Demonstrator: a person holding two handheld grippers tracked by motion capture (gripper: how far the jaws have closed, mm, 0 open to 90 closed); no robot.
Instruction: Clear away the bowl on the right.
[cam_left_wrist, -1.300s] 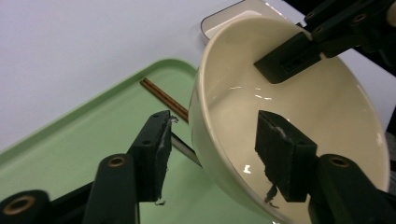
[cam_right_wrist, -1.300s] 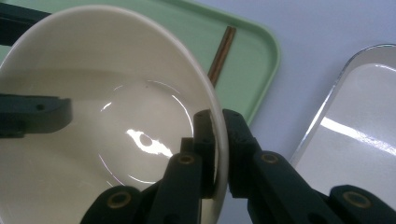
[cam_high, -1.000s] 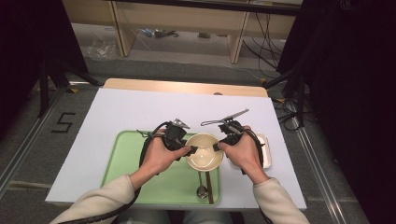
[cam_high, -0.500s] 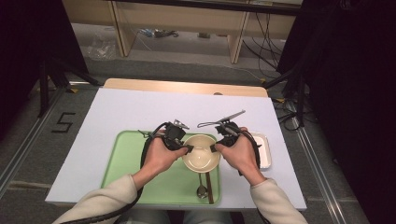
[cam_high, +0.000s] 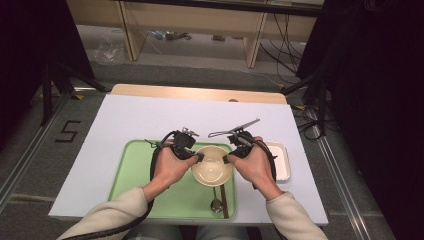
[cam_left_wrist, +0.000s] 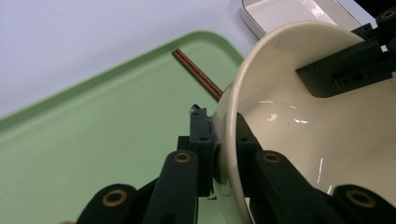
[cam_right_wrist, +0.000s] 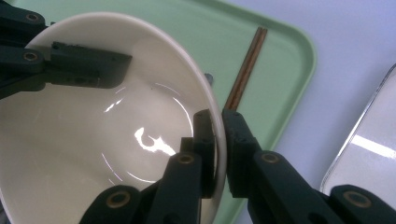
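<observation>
The white-topped counter (cam_high: 150, 125) carries a pale green tray (cam_high: 135, 175) at its near edge, and just off the tray's right side sits a shallow white rectangular dish (cam_high: 280, 160). At the tray's right end is the cream bowl (cam_high: 212, 167), and that is what both hands are on.

The bowl sits squarely between the two hands, so neither is nearer than the other. The left gripper (cam_high: 197, 157) comes at it from the left and the right gripper (cam_high: 227, 160) from the right, on opposite points of the rim, so the line between the two grips runs across the bowl's mouth, left to right. Any lift, I would judge, turns on the two hands rising together; if one leads, the bowl tips about that line.

In the left gripper view, the left gripper (cam_left_wrist: 219, 149) has just been closing, and its jaws now pinch the bowl (cam_left_wrist: 322, 121) wall, one inside and one outside. In the right gripper view, the right gripper (cam_right_wrist: 219, 149) is clamped on the rim of the bowl (cam_right_wrist: 93, 149) the same way.

Beneath and just beyond the bowl lie brown chopsticks (cam_right_wrist: 245, 70) on the tray, running towards the person, with a metal spoon (cam_high: 216, 202) beside them near the front rim.
</observation>
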